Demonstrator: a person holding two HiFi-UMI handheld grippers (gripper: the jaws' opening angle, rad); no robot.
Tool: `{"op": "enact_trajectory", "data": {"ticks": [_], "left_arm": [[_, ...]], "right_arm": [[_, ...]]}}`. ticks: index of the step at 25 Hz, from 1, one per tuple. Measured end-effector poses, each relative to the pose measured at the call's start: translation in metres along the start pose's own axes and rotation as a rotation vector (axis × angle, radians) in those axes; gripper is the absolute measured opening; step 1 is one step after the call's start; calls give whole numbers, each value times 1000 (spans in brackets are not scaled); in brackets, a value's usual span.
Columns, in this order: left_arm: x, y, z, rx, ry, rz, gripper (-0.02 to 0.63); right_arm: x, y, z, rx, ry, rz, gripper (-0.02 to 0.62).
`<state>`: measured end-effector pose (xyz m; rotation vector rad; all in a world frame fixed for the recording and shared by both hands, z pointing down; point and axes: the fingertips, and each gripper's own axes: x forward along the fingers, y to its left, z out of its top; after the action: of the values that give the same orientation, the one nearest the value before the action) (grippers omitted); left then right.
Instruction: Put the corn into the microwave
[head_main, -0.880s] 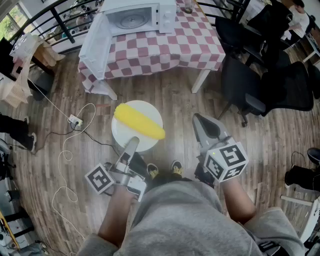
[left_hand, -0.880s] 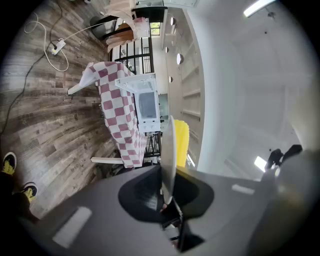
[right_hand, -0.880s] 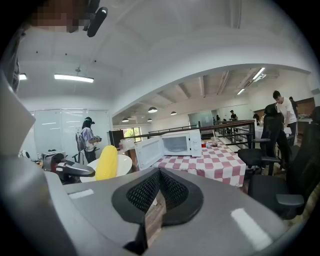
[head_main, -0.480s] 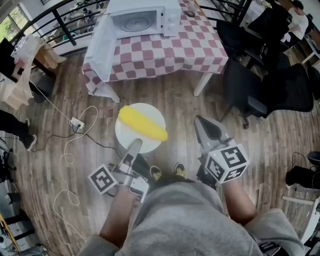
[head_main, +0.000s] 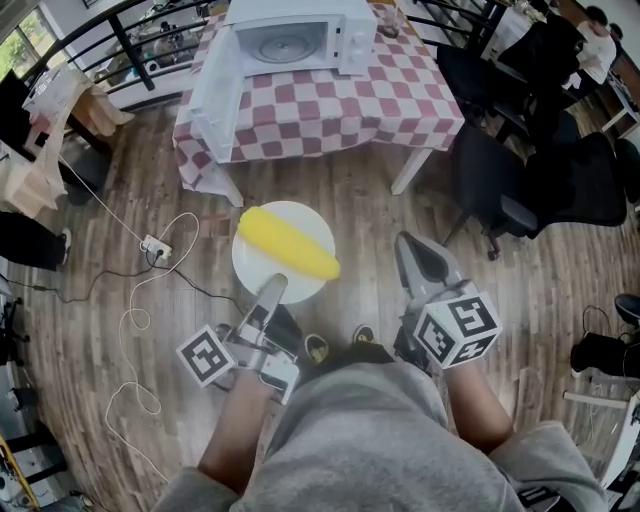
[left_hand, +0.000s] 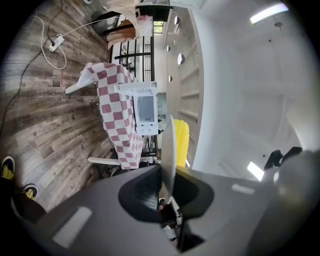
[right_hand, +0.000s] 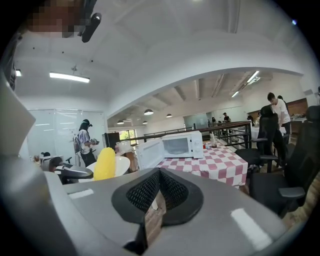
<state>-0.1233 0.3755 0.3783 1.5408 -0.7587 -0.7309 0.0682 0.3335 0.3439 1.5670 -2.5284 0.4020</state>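
Observation:
A yellow corn cob (head_main: 290, 243) lies on a round white plate (head_main: 258, 282) carried over the wooden floor. My left gripper (head_main: 271, 292) is shut on the plate's near rim. In the left gripper view the plate (left_hand: 169, 150) stands edge-on between the jaws, with the corn (left_hand: 182, 142) beside it. My right gripper (head_main: 421, 262) is shut and holds nothing, to the right of the plate. A white microwave (head_main: 300, 40) stands ahead on a red-checked table (head_main: 340, 105), its door (head_main: 215, 85) swung open to the left. The right gripper view shows the microwave (right_hand: 177, 145) and the corn (right_hand: 105, 163).
Black office chairs (head_main: 510, 190) stand to the right of the table. A power strip (head_main: 152, 243) and white cables lie on the floor at left. A black railing (head_main: 120, 40) runs behind the table. A cup (head_main: 392, 18) stands by the microwave.
The table and microwave have drifted lower and nearer in the head view. The plate with the corn stays in the left gripper, and the right gripper keeps its place beside it.

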Motion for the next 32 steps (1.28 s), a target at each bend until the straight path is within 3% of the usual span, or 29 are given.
{"op": "enact_trajectory", "data": {"ticks": [15, 32], "left_arm": [[24, 0, 24, -14, 2, -17, 34], [145, 2, 67, -16, -13, -30, 34]], "right_arm": [[35, -1, 10, -13, -3, 23, -2], [138, -83, 49, -25, -12, 50, -2]]}}
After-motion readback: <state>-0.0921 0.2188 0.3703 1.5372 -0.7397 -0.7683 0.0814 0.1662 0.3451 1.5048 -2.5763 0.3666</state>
